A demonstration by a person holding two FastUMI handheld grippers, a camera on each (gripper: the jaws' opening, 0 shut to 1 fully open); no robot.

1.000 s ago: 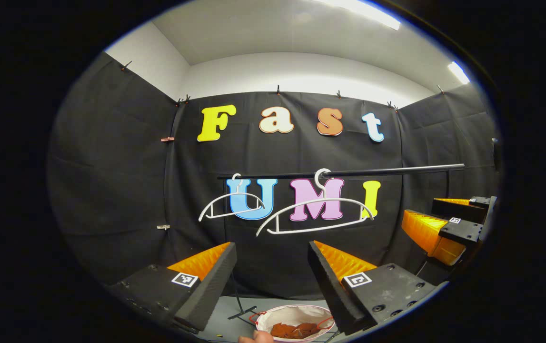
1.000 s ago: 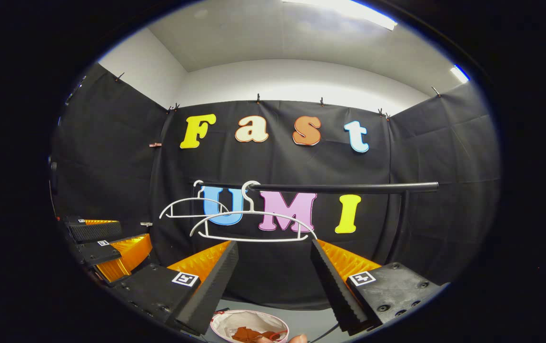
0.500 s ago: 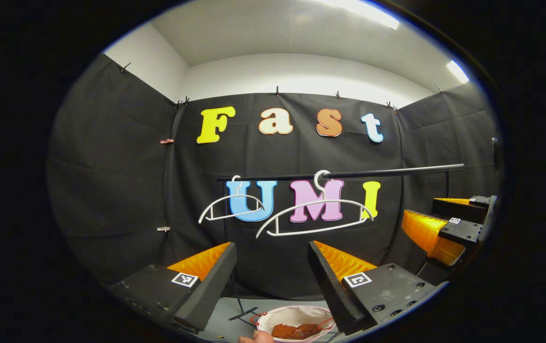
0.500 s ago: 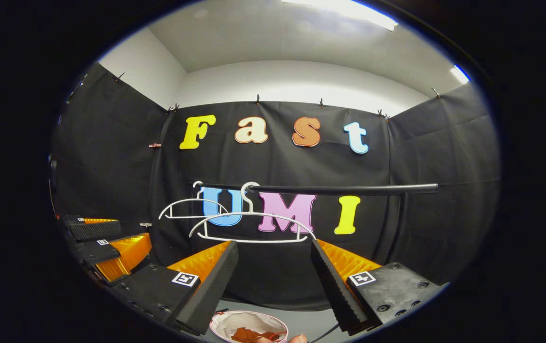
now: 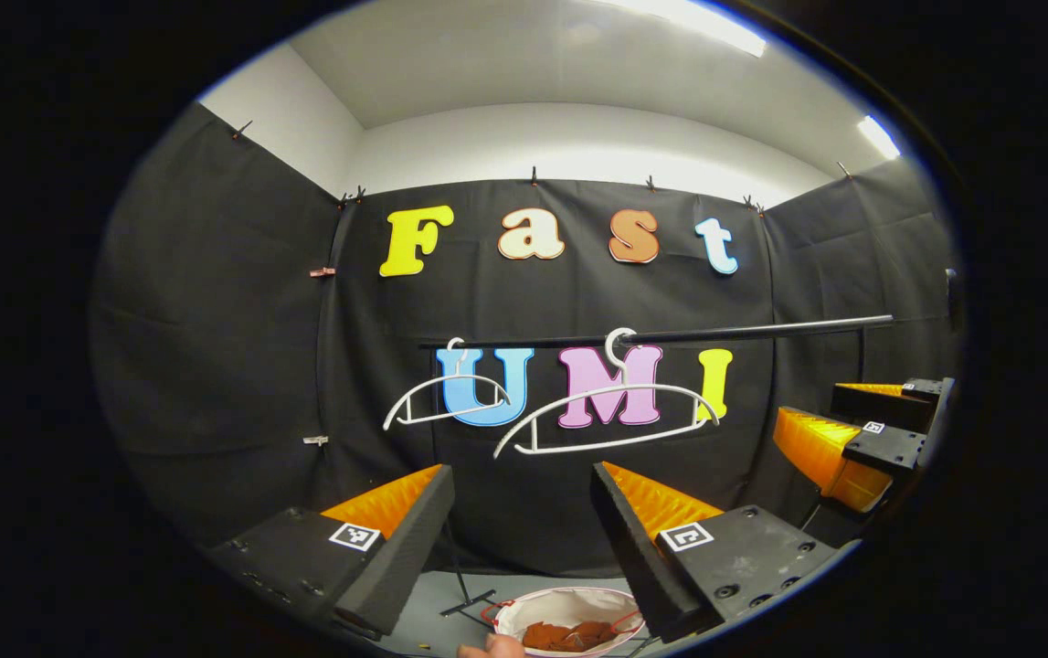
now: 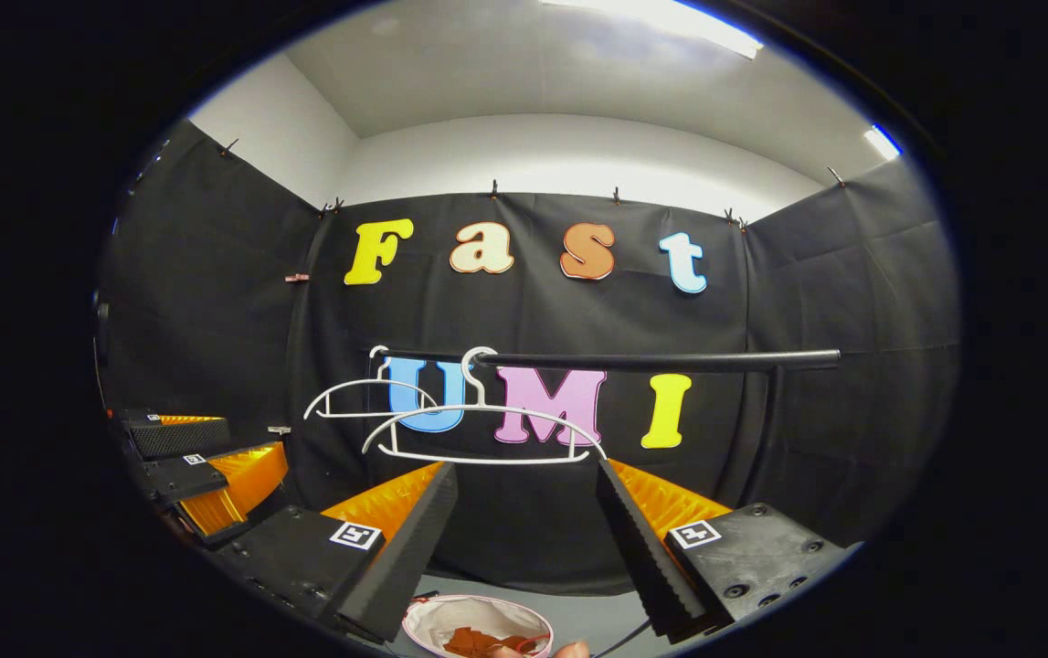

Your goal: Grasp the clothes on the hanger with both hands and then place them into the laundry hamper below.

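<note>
Nothing had shifted noticeably since a second earlier. Both grippers stayed raised and level, the left gripper (image 5: 522,512) and right gripper (image 6: 526,512) spread wide, grasping nothing. Beyond hung two bare white hangers (image 5: 606,419) on the rail (image 5: 752,330). Below, the rust-coloured clothes (image 5: 566,634) lay inside the white hamper (image 5: 569,604).

My jaws wear ribbed, matt pads, rough like moulded foam or rubber. The rail (image 6: 661,362) ahead looks like smooth metal with a dull sheen. Both hangers (image 5: 606,416) seem glossy white plastic, thin and smooth. The hamper (image 6: 476,623) below has a soft, pale fabric lining, and the clothes (image 5: 567,633) in it are crumpled rust-coloured cloth.
</note>
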